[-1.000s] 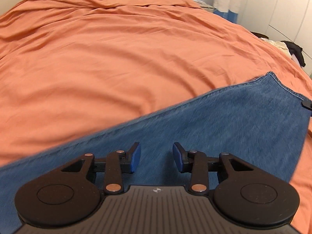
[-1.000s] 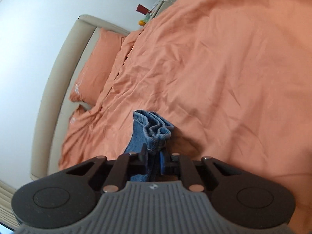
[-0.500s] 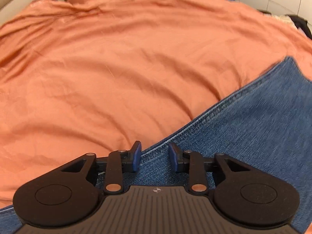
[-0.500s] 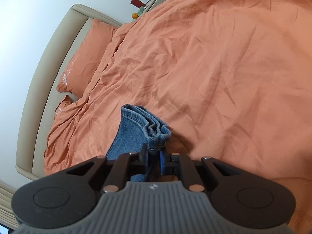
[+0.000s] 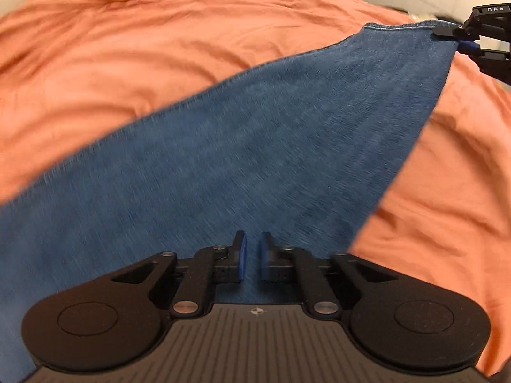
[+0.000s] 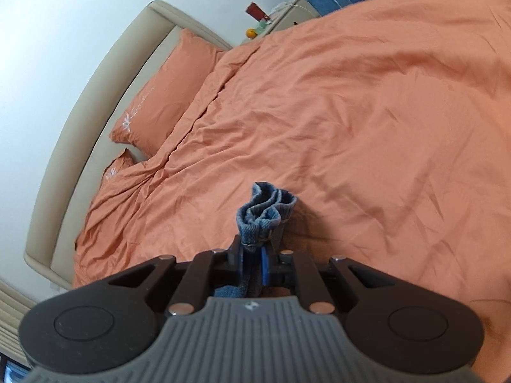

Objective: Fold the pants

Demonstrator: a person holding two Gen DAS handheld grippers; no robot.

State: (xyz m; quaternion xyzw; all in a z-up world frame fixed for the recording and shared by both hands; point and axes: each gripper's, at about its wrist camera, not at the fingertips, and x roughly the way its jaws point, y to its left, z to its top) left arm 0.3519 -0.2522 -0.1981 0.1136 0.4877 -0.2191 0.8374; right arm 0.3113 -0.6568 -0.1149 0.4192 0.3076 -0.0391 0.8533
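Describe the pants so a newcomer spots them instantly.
Start at the big bed under the rumpled orange duvet. Stretched above it hang the blue denim pants, one bunched hem pinched in the right gripper. They are the only blue fabric against all that orange.

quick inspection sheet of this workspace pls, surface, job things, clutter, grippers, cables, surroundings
surface: bed with a wrinkled orange duvet.
job's things: blue jeans stretched across the duvet, one end lifted; bunched hem shows in the right wrist view.
clutter: nothing seen on the duvet besides the jeans.
grippers: right gripper shut on the jeans hem; left gripper over the denim, a narrow gap between its pads, cloth seems to run between them; grip unclear.
cables: nothing seen.
surroundings: orange pillow, beige headboard, nightstand with small items, white wall.
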